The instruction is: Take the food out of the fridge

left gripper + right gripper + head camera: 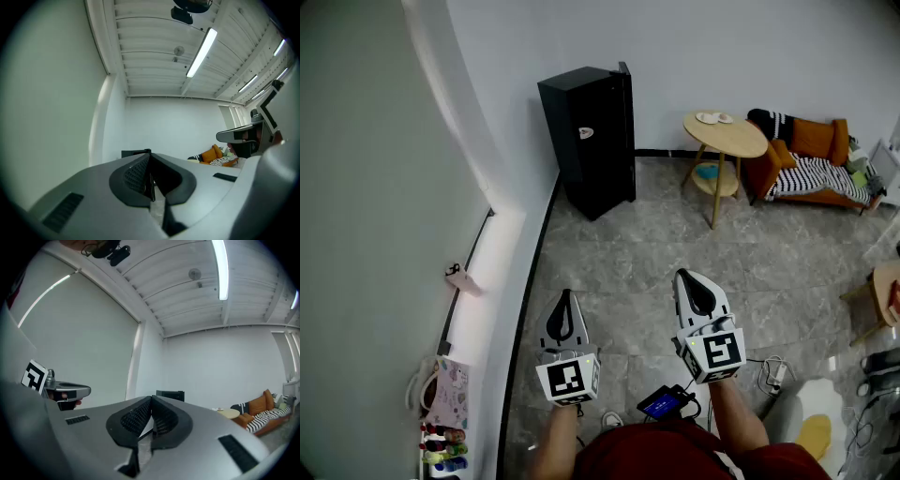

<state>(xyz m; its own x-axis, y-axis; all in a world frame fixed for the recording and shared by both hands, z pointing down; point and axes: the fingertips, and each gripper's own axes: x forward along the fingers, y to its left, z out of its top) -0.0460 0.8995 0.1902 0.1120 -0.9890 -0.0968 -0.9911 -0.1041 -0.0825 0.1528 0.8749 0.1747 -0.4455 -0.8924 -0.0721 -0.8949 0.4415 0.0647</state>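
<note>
1. Black fridge [591, 136] stands upright on the floor [656, 253], against the far wall [703, 56], well ahead of both grippers.
2. Nearer in line is the left gripper [567, 298], not the right gripper [686, 279]; both pairs of jaws are together, empty.

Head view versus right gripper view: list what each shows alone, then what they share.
Only the head view: the blue-screened device and the person's forearms. Only the right gripper view: the ceiling with its light strip. Both: the black fridge, the round table, the orange sofa, the left gripper and the right gripper, each shut and empty.
</note>
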